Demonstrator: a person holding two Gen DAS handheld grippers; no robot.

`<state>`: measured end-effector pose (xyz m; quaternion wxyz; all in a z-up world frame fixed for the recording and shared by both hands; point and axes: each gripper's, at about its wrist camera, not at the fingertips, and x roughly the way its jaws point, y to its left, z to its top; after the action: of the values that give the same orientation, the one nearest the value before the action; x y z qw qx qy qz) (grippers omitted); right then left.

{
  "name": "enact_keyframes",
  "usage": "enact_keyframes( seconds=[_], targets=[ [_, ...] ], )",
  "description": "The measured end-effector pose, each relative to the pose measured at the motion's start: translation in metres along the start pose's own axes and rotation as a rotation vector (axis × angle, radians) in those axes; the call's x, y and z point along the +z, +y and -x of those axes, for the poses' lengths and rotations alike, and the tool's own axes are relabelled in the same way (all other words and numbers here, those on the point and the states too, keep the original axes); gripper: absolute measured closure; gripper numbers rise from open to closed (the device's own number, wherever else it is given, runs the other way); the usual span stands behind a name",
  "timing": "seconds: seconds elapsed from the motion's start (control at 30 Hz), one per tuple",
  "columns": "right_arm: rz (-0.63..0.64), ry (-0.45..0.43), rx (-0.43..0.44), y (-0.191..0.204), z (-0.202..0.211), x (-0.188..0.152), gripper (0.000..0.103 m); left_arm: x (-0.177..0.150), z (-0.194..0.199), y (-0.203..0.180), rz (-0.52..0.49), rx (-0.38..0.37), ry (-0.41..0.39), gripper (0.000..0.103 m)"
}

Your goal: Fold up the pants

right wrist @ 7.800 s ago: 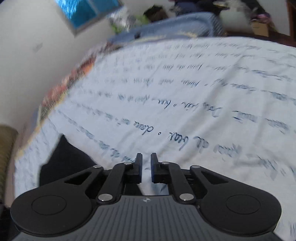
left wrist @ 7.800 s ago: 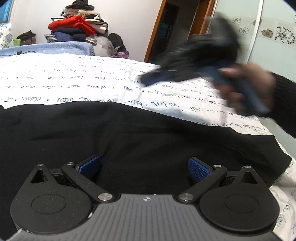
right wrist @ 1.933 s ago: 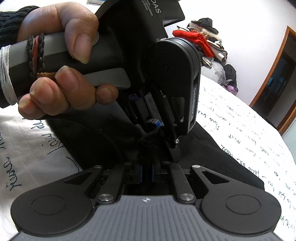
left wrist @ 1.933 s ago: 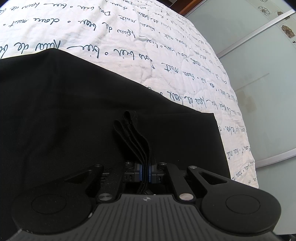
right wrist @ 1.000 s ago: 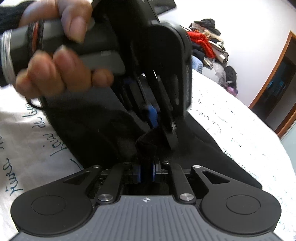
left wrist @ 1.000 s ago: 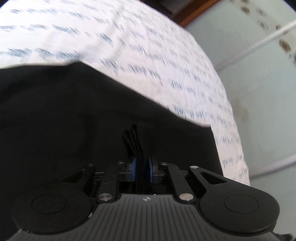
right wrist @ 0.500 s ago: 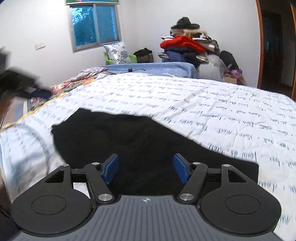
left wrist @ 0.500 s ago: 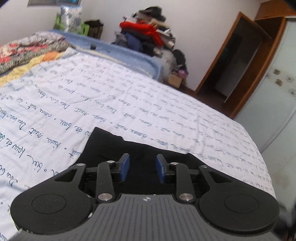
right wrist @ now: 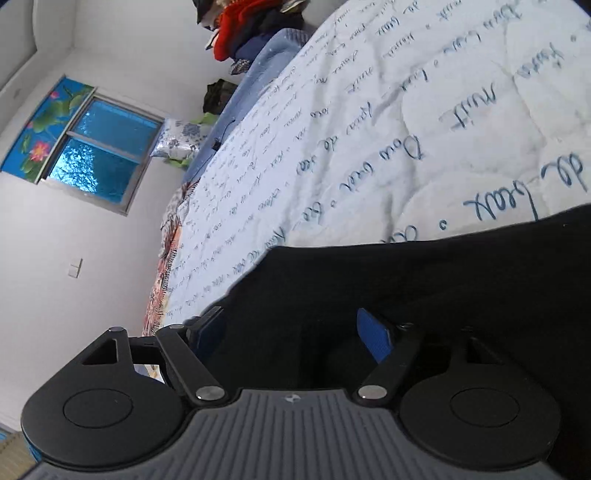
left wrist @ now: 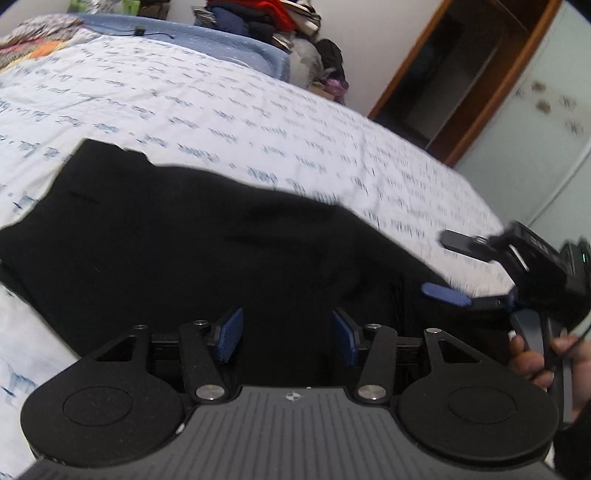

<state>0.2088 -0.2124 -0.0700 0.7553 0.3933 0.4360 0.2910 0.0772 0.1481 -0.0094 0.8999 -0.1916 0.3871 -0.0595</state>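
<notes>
The black pants [left wrist: 192, 236] lie folded flat on the white bedspread [left wrist: 221, 122] with blue script. My left gripper [left wrist: 287, 336] hovers over their near edge. Its jaws are opening and nothing is between the blue pads [left wrist: 229, 330]. At the right of the left wrist view, a hand [left wrist: 535, 363] holds my right gripper [left wrist: 436, 264], which is over the pants' right end. In the right wrist view the picture is rolled. There my right gripper [right wrist: 290, 334] is over the pants [right wrist: 424, 288], with its jaws opening wide and nothing between them.
A pile of clothes [left wrist: 273, 14] sits at the far end of the bed, next to a dark doorway [left wrist: 443, 81]. A pale wardrobe door [left wrist: 546, 129] runs along the right side. A window [right wrist: 96, 162] and a pillow [right wrist: 181, 140] are by the far wall.
A second ago both grippers were pinched on the pants fabric. Both have let go, opened and drawn back from the cloth, and the right gripper has rolled onto its side.
</notes>
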Motion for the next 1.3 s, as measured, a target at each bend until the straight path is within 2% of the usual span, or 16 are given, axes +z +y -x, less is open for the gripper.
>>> enact_keyframes(
  seconds=[0.13,0.23,0.33,0.4,0.43,0.5,0.7,0.77,0.83,0.9,0.97,1.03,1.1,1.17,1.23,1.3],
  targets=[
    [-0.045,0.049,0.167,0.019,-0.021,0.013,0.014,0.029,0.017,0.025,0.083,-0.003,-0.057,0.036],
    [-0.08,0.114,0.201,0.033,-0.063,0.023,0.013,0.045,0.01,0.041,0.115,-0.003,-0.068,0.034],
    [-0.086,0.163,0.171,0.041,-0.104,0.03,0.013,0.058,-0.013,0.063,0.152,0.047,0.009,0.033],
    [-0.092,0.204,0.125,0.041,-0.126,0.031,0.014,0.058,-0.025,0.08,0.189,0.029,0.031,0.033],
    [-0.094,0.203,0.072,0.036,-0.133,0.031,0.014,0.057,-0.026,0.085,0.2,0.009,0.023,0.032],
    [-0.087,0.17,0.061,0.035,-0.133,0.03,0.017,0.056,-0.025,0.089,0.2,-0.012,0.018,0.032],
    [-0.023,0.162,-0.014,0.048,-0.141,0.03,0.017,0.056,-0.031,0.089,0.173,-0.021,-0.011,0.032],
    [0.001,0.168,-0.031,0.054,-0.14,0.027,0.017,0.055,-0.019,0.091,0.198,-0.019,-0.022,0.036],
    [0.042,0.16,-0.025,0.067,-0.126,0.017,0.016,0.053,0.007,0.092,0.19,0.008,-0.07,0.037],
    [0.129,0.171,0.048,0.088,-0.111,0.003,0.016,0.044,0.046,0.098,0.167,0.027,-0.163,0.033],
    [0.261,0.167,0.081,0.11,-0.091,-0.022,0.016,0.036,0.086,0.113,0.199,0.044,-0.236,0.032],
    [0.474,0.126,0.007,0.132,-0.079,-0.054,0.015,0.031,0.129,0.13,0.237,0.072,-0.316,0.032],
    [0.708,0.079,-0.076,0.153,-0.075,-0.089,0.015,0.03,0.168,0.147,0.28,0.141,-0.402,0.029],
    [0.9,0.096,-0.108,0.166,-0.082,-0.129,0.015,0.032,0.199,0.16,0.326,0.202,-0.486,0.026],
    [1.052,0.143,-0.116,0.176,-0.096,-0.166,0.015,0.033,0.217,0.167,0.348,0.23,-0.56,0.019],
    [1.203,0.177,-0.161,0.184,-0.111,-0.201,0.015,0.032,0.221,0.172,0.387,0.239,-0.593,0.016]
  ],
)
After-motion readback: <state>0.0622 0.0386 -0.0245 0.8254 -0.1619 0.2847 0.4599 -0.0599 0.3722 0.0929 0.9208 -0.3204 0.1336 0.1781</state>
